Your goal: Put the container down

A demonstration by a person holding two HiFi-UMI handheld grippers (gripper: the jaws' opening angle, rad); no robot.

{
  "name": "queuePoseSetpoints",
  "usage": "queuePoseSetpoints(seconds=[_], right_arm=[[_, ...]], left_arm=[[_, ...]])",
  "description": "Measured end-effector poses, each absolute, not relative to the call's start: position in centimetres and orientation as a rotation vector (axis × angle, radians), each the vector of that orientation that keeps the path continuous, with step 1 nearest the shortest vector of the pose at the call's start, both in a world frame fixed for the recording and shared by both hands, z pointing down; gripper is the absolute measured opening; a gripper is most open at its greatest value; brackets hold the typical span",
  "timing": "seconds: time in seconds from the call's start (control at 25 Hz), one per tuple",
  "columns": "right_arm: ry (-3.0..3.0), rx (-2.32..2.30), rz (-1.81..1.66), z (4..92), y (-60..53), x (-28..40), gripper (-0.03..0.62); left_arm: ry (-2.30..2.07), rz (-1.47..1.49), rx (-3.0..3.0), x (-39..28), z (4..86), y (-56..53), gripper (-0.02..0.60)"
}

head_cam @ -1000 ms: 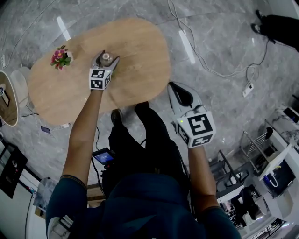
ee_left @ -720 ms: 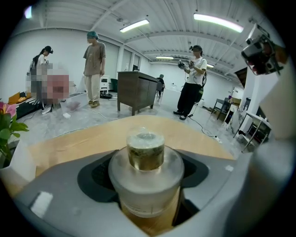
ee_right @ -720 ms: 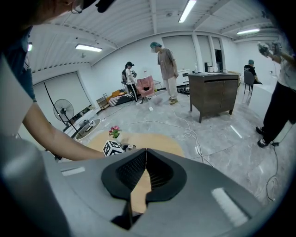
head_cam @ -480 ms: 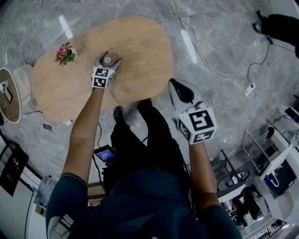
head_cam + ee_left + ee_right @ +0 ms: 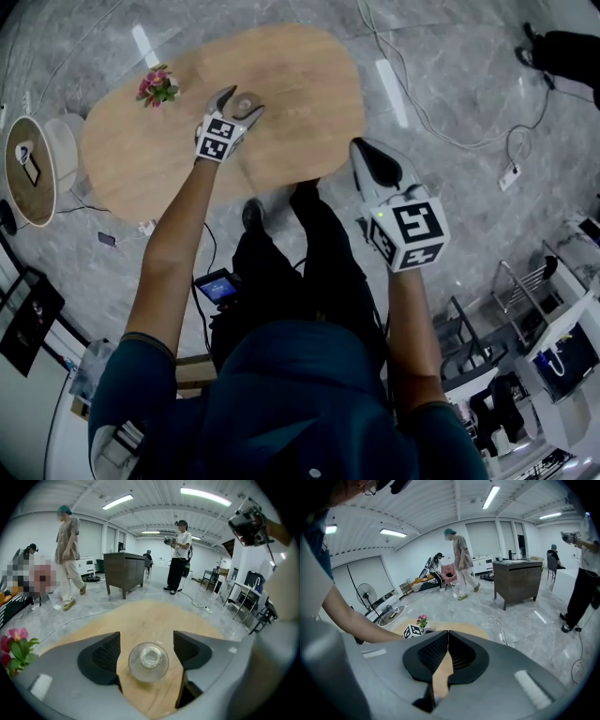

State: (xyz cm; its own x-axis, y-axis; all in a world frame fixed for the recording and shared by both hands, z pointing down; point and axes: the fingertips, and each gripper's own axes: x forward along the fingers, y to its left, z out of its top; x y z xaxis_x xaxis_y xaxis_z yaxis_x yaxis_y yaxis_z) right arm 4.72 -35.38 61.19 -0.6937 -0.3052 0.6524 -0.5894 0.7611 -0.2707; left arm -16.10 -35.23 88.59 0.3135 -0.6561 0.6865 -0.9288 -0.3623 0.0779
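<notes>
Clear container (image 5: 148,662), tan wood-grain table (image 5: 300,80), pink flowers (image 5: 156,84)

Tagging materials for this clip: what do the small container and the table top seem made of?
Container: clear glass or plastic, glossy; the wood shows through it. Table top: light wood or wood-look laminate, fairly matt; grain lines show, no strong glare.

Head camera overhead, all share table (image 5: 300,84)
</notes>
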Motion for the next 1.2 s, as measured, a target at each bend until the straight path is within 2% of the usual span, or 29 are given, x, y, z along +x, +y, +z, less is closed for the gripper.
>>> queuePoseSetpoints(seconds=[0.2, 0.28, 0.48, 0.8, 1.2], right_arm=[[-2.421, 0.684, 0.581, 56.8, -34.8, 3.1, 0.011], [-2.449, 0.691, 0.565, 54.8, -34.2, 2.2, 0.011], [-2.513, 0.7, 0.515, 49.8, -33.1, 0.7, 0.011], [-2.61, 0.72, 0.417, 42.0, -29.4, -1.9, 0.009], [-2.724, 0.738, 0.268, 32.8, -23.6, -3.8, 0.009]], left_arm=[[-1.461, 0.739, 2.222, -17.8, 80.8, -35.9, 0.323], [-1.482, 0.733, 2.282, -18.8, 77.1, -35.4, 0.261], [-1.575, 0.725, 2.422, -21.0, 67.2, -33.8, 0.206], [-1.768, 0.569, 2.481, -26.1, 51.5, -27.3, 0.003], [-1.961, 0.352, 2.461, -30.1, 36.1, -18.0, 0.0]])
